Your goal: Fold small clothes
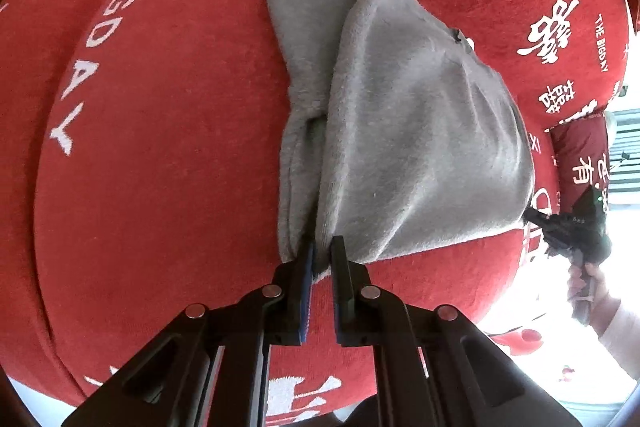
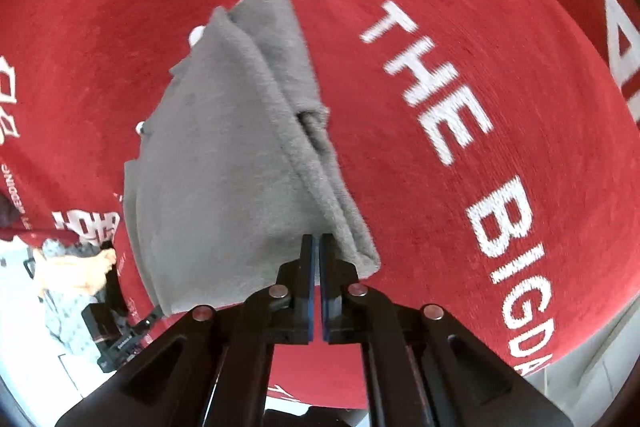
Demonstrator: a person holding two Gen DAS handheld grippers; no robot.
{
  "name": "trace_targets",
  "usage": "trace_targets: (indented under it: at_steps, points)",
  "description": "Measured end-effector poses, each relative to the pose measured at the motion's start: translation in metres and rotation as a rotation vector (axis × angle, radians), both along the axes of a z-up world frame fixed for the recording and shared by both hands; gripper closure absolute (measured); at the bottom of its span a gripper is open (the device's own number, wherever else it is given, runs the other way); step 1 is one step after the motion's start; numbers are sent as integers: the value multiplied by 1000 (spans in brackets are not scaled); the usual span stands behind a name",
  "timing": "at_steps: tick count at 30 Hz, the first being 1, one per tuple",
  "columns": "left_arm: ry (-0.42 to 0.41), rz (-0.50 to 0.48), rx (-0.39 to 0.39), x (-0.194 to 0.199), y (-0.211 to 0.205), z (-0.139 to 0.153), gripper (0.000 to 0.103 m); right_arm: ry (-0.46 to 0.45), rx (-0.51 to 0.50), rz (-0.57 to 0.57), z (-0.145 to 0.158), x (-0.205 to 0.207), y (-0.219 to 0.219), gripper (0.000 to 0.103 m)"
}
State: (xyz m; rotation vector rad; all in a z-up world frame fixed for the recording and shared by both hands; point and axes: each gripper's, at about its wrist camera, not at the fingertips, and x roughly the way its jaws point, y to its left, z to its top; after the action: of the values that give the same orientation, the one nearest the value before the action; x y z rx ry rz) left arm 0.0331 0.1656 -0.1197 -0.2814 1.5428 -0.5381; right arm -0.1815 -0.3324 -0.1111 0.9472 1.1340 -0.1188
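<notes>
A small grey fleece garment [image 1: 420,131] hangs folded over above a red cloth with white lettering [image 1: 160,147]. My left gripper [image 1: 323,251] is shut on one lower corner of it. My right gripper [image 2: 317,241] is shut on the other lower corner of the garment [image 2: 224,163]. The right gripper also shows in the left wrist view [image 1: 536,217] at the garment's right corner. The left gripper shows in the right wrist view [image 2: 154,315] at its lower left corner. The garment's far edge rests on the cloth.
The red cloth [image 2: 460,47] covers the surface under both grippers. A red cushion with white characters [image 1: 584,155] lies at the right edge. A pale floor [image 1: 560,359] shows beyond the cloth's near edge.
</notes>
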Motion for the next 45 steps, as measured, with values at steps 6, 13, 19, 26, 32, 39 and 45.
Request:
trace_targets:
  at_steps: [6,13,19,26,32,39,45]
  points:
    - [6,-26,27,5,-11,0,93,2,-20,-17,9,0,-3,84]
    - [18,-16,28,7,-11,-4,93,-30,184,-169,-25,-35,-8,63]
    - [25,-29,52,9,-16,-3,93,-84,295,-277,-40,-23,-6,89]
    - [-11,-25,111,3,-27,-2,93,19,41,-63,-15,-9,-12,90]
    - [-21,-9,144,1,-27,4,93,60,-13,-10,-12,0,-4,77]
    - [-30,-20,197,2,-36,20,93,132,-100,50,9,-11,8,72]
    - [-67,25,217,-2,-33,37,11,95,-172,150,37,3,35,72]
